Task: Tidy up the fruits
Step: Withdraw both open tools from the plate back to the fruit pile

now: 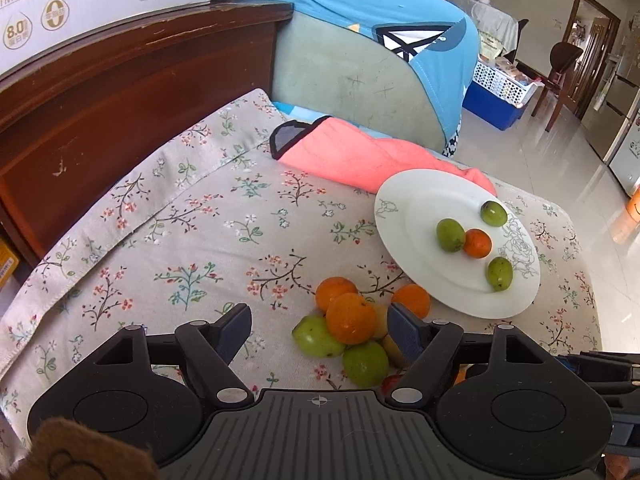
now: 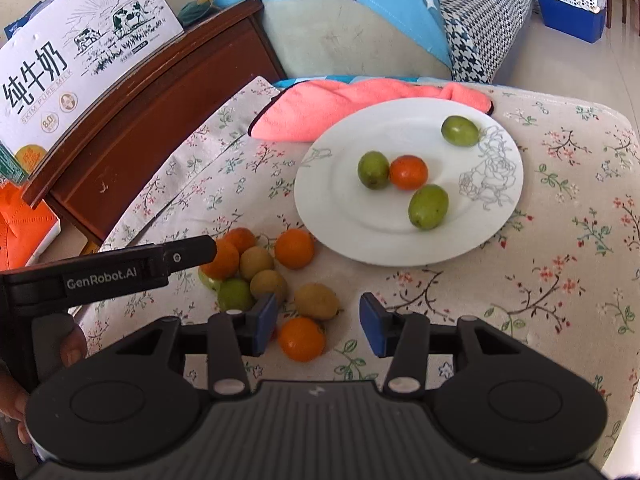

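Lying between right gripper (image 2: 319, 325) fingers: orange (image 2: 301, 338), untouched.

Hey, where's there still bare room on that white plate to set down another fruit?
The plate is bare on its near-left half, toward the pink towel, and along the near rim. Crowded mid-plate, around the small orange and the green fruits.

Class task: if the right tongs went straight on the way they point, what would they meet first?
Probably the orange lying on the flowered cloth, between the open right tongs and nearest them. Depth is hard to judge, so the brownish fruit behind it is possible.
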`<state>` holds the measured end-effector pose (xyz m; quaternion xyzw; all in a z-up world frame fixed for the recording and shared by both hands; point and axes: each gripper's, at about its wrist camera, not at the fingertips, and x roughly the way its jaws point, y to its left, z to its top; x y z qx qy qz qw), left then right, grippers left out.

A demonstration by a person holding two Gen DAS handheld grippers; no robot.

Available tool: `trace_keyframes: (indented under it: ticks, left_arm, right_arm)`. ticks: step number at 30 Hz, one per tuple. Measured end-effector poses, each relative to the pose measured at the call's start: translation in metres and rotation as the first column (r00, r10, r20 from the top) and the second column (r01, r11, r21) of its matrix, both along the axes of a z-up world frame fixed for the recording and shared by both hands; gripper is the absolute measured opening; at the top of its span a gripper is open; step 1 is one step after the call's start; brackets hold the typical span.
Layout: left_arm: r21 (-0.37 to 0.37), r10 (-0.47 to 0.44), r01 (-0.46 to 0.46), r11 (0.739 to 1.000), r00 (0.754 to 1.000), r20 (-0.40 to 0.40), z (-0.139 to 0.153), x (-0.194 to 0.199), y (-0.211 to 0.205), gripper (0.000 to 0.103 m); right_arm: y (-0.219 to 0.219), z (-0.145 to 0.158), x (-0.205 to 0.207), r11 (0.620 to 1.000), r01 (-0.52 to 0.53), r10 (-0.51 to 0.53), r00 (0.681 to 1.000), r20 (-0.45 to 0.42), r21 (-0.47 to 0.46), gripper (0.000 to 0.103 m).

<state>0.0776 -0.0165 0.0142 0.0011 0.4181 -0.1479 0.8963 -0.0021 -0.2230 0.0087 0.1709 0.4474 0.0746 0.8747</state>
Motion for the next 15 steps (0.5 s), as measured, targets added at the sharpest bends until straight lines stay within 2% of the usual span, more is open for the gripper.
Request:
trace_keyframes:
  ticks: [9, 15]
  left_arm:
    - [0.068, -0.037, 0.033, 0.997, 0.998, 0.049, -0.007, -0.006, -0.005, 0.076]
    - [0.07, -0.052, 0.048, 0.996, 0.997, 0.057, -0.012, -0.004, -0.008, 0.076]
  right_arm:
    - [0.017, -0.013, -0.006, 0.998, -0.032, 0.031, 0.999, -0.015, -0.057, 0.047]
    - [0.022, -0.016, -0.004, 0.996, -0.044, 0.043, 0.999, -0.015, -0.076, 0.047]
